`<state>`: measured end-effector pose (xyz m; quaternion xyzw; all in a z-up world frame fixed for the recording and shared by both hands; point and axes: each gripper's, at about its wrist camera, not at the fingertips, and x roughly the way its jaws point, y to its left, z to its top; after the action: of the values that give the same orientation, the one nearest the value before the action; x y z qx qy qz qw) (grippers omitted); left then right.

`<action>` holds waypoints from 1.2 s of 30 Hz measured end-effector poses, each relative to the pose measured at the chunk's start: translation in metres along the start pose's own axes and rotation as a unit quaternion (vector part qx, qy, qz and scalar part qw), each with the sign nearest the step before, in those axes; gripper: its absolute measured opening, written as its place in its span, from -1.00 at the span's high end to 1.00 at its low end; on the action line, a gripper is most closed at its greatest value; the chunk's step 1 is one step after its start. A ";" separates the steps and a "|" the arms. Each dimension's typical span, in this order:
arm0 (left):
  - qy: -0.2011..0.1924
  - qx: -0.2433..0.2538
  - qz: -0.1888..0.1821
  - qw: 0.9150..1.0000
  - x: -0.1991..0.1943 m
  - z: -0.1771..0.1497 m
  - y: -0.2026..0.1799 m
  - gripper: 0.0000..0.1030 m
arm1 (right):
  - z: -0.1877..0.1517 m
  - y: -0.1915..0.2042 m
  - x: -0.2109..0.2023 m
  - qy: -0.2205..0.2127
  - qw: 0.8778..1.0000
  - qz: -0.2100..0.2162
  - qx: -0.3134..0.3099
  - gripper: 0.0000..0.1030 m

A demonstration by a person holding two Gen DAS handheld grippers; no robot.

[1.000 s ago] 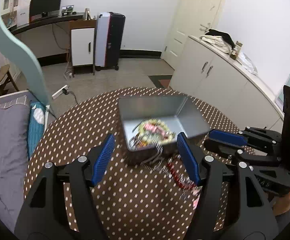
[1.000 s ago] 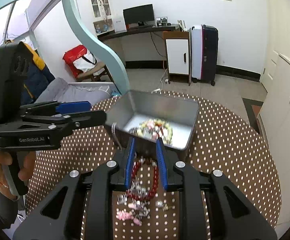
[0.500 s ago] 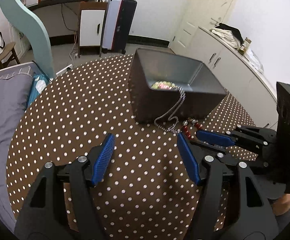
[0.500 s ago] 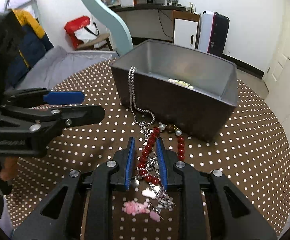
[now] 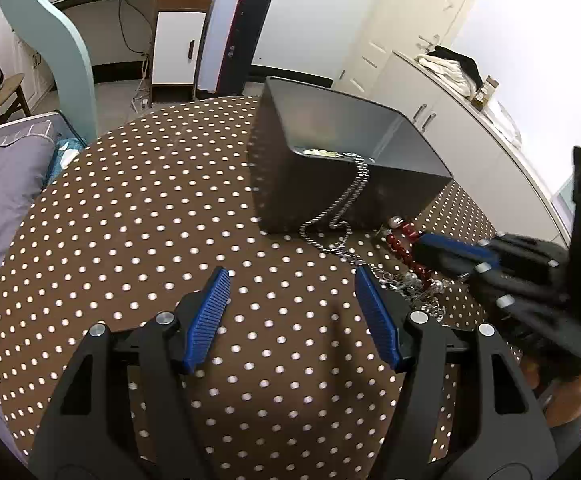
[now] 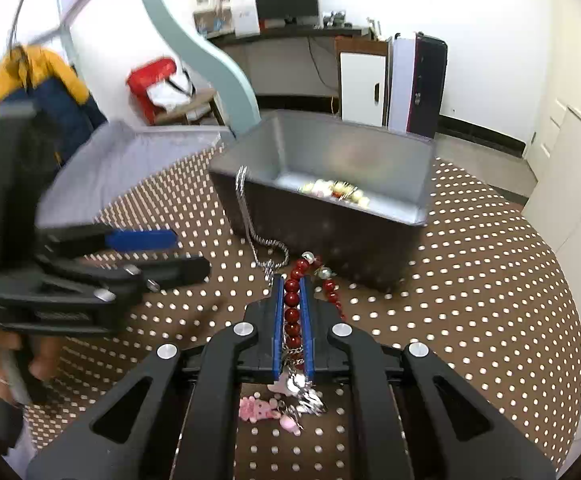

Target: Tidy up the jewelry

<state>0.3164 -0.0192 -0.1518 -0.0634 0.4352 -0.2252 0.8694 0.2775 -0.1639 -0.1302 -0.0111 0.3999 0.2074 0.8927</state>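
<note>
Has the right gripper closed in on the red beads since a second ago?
Yes. The right gripper has dropped toward the table by the gray bin and pinched the red bead strand.

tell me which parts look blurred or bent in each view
Left wrist view: the right claw at the edge is smeared, while the gray box and dotted tablecloth are sharp; walls bow from the fisheye. Right wrist view: the left claw and jacket are blurred, the red beads crisp.
</note>
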 end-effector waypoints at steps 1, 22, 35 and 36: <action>0.000 0.002 -0.002 1.000 0.002 0.001 -0.003 -0.25 | 0.001 -0.002 -0.005 -0.006 1.000 0.006 0.007 0.88; 0.012 0.032 0.053 0.998 0.041 0.031 -0.039 -0.25 | -0.006 -0.029 -0.035 -0.046 0.996 0.051 0.054 0.88; 0.005 0.037 0.042 0.998 0.031 0.028 -0.023 0.90 | -0.005 -0.023 -0.044 -0.054 0.996 0.052 0.050 0.87; 0.003 0.040 0.041 0.998 0.030 0.028 -0.023 0.90 | -0.005 -0.023 -0.044 -0.054 0.996 0.053 0.049 0.87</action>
<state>0.3464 -0.0555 -0.1491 -0.0105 0.4306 -0.2066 0.8785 0.2563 -0.2017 -0.1052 0.0654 0.3606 0.2344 0.9004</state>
